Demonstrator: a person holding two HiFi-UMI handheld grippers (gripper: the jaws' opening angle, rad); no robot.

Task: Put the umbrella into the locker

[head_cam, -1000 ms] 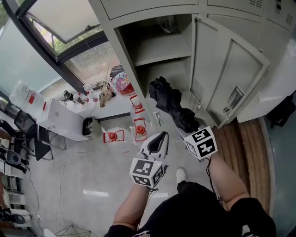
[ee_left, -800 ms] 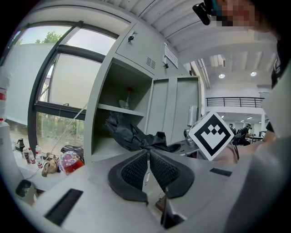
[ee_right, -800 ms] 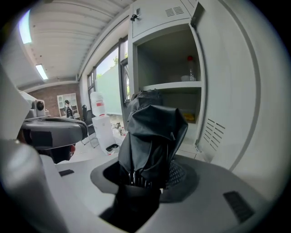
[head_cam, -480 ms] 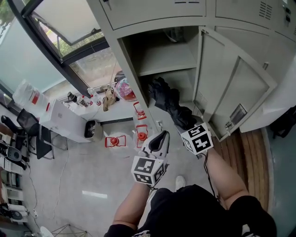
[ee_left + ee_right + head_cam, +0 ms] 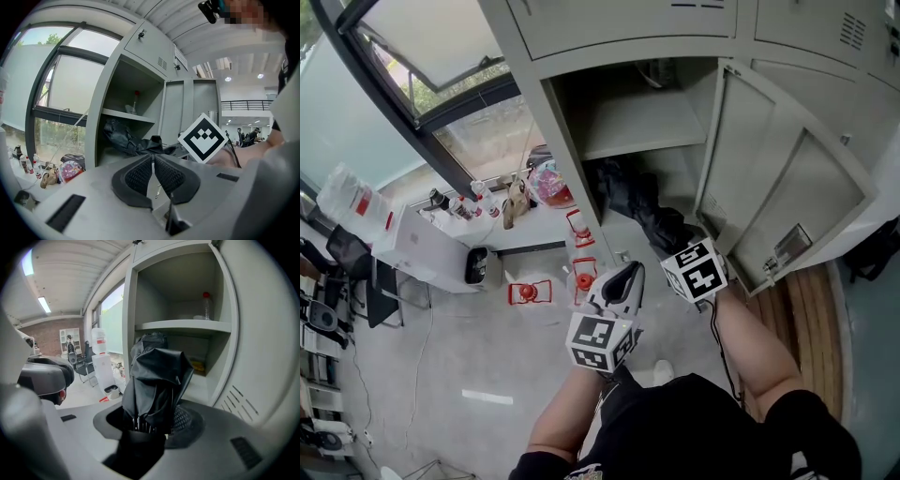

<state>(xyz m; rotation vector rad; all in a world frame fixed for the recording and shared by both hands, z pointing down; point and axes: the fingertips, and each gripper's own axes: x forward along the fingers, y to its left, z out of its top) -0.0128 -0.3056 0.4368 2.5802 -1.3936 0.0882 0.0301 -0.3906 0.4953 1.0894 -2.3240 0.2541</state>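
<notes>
Room: grey-floored hall, a big window (image 5: pixel 422 56) at the far left, small red objects (image 5: pixel 530 292) on the floor (image 5: pixel 469 356) beneath it, and a bank of grey lockers ahead.
Left tongs (image 5: pixel 630 274): pads pressed together with nothing between them. They sit just left of the right hand, point toward the lockers and are apart from the umbrella.
Locker (image 5: pixel 565 141): open. A shelf (image 5: pixel 642 122) splits it into an upper and a lower compartment, and a bottle (image 5: pixel 205 305) stands on the shelf at the back.
Umbrella (image 5: pixel 642 202): black and folded, canopy loosely bunched. It is carried in the air in front of the lower compartment, resting on nothing.
Umbrella axis: long axis runs from the right tongs up and away, slanting a little leftward in the head view. The handle end is at the tongs and the free end points into the lower compartment.
Free end: at the opening under the shelf, or just past it; which one cannot be told.
Right tongs (image 5: pixel 677 246): closed round the umbrella's base bundle, jaws held fairly wide by its bulk. This is the nearer and carrying hand.
Door (image 5: pixel 787 187): swung open to the right, close beside the right tongs.
Key relation: the compartment lies straight along the umbrella's axis, so the next move is probably a push lengthwise that keeps below the shelf edge and left of the door.
</notes>
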